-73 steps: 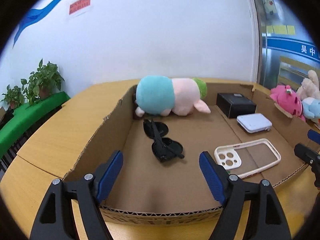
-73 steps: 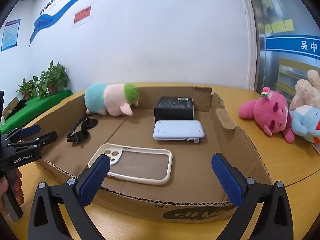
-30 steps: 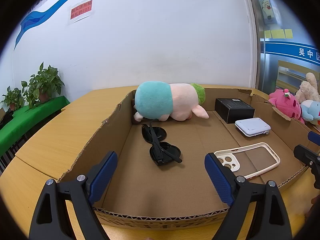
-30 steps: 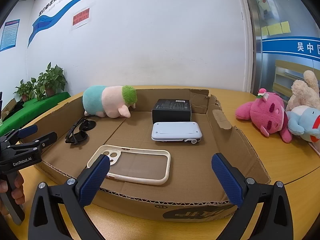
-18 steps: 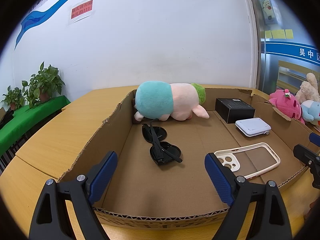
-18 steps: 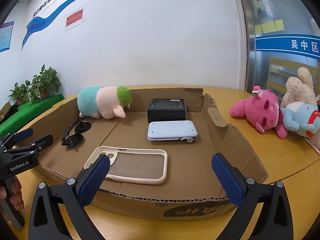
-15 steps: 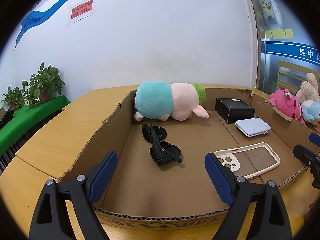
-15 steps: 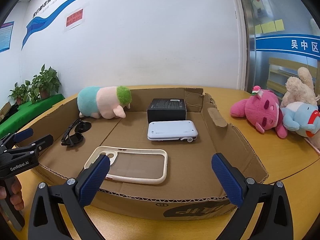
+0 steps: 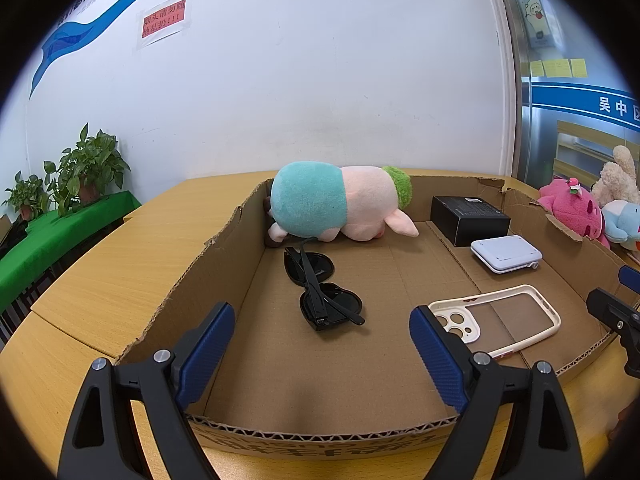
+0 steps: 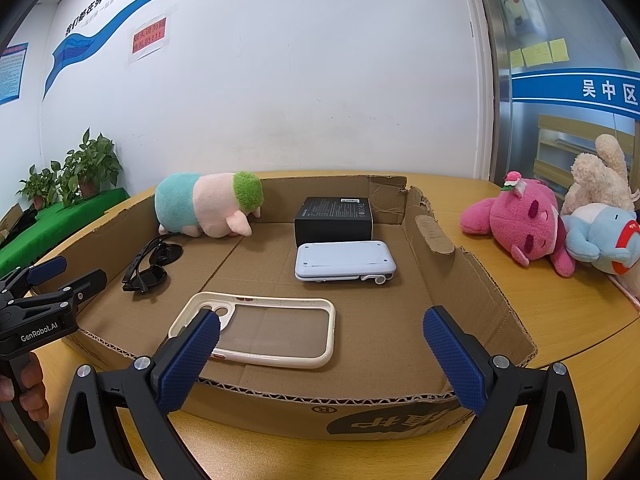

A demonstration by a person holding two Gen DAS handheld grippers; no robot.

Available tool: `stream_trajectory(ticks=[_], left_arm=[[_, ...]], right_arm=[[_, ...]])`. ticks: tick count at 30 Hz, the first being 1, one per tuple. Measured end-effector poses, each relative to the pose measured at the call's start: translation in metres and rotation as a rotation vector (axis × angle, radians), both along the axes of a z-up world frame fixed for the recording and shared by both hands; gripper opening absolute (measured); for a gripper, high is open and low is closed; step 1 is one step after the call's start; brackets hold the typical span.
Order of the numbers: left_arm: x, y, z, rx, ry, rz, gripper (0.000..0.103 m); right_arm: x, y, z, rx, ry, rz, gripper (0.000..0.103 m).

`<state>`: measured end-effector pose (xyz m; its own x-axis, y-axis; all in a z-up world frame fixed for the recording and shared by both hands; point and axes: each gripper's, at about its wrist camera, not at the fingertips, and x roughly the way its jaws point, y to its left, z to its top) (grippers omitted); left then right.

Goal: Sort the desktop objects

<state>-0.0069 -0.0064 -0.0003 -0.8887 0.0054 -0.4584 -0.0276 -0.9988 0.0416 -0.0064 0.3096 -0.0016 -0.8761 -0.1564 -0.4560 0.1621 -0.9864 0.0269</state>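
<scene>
Seen over the near wall of a shallow cardboard tray (image 10: 460,248) on a wooden table (image 10: 560,312): left gripper (image 9: 320,344), stamped "GenRobot.AI" on its body, and right gripper (image 10: 320,344), both with blue-padded fingers spread wide and empty, poised at the tray's front edge. Inside the tray: cream phone case (image 10: 256,326) lying flat near the front wall, long axis running left to right, camera cutout toward the left; black sunglasses (image 9: 318,286) folded at left, long axis running front to back; pale blue clamshell device (image 10: 344,260) lengthwise across the middle; black box (image 10: 334,218) with a small white label, unreadable, behind it; teal, pink and green plush pig (image 10: 208,204) on its belly along the back wall, head to the right. Printed upside down on the tray's front wall, dark logo, unreadable. Right of the tray, pink plush (image 10: 520,216), blue plush (image 10: 600,236) and beige plush (image 10: 600,176). On the wall behind, red notice (image 10: 149,40) in Chinese characters; blue band reading "吴中区" (image 10: 608,90).
</scene>
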Motion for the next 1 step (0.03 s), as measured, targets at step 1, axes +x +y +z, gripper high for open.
stream_trajectory(ticks=[1], left_arm=[[-0.0001,-0.0008,0.0001,0.000,0.000,0.000,0.089]], right_arm=[[-0.0001,-0.0001,0.0000,0.000,0.000,0.000,0.103]])
